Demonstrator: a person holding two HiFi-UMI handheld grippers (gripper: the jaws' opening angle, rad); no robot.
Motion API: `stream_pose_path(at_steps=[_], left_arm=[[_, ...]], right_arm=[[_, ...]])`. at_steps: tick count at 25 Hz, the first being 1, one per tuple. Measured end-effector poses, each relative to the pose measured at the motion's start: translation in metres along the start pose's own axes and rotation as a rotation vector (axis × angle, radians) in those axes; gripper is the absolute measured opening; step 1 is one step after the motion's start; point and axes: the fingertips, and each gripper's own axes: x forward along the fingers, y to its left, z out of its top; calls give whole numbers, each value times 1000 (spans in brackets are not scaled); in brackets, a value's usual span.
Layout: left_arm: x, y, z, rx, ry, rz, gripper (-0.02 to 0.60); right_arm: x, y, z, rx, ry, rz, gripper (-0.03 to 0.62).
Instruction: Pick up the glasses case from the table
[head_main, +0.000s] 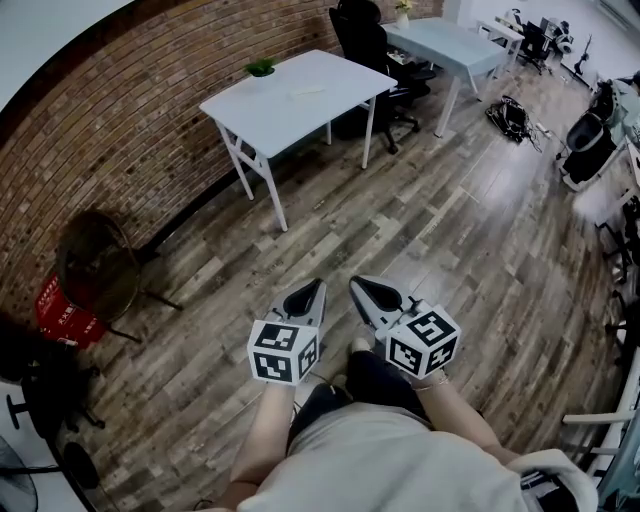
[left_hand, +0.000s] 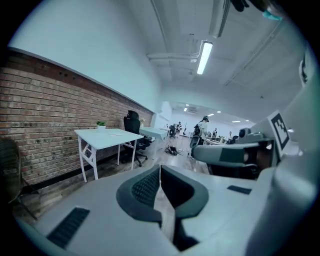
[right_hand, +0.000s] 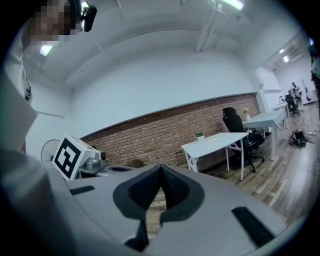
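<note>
A white table stands against a brick wall on a wood-plank floor. It is well apart from both grippers. On it sit a small green plant and a small pale object, too small to confirm as the glasses case. The left hand-held gripper and the right hand-held gripper hang side by side over the floor, each with jaws together and nothing between them.

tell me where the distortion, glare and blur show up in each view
Head view: fisheye bows the brick wall into an arc, light is even, white table sharp. Left gripper view: black vignette corners, ceiling strip light blown out, left gripper soft up close. Right gripper view: same dark corners, right gripper soft near the lens.
</note>
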Motion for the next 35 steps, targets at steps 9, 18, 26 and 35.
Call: stream_pose_path(at_steps=[9,18,26,35], left_arm=[[50,43,0,-55,42,29,9],[147,99,61,-31,31,82,9],[219,139,108,-29,7,135,9],[275,150,128,-12,33,131,9]], right_arm=[[50,-51,12,5,5,19,-1],[120,-154,55,10,1,37,0],[174,-226,103,-6,-30,79,0],[204,-264,113,-8,-10,117,0]])
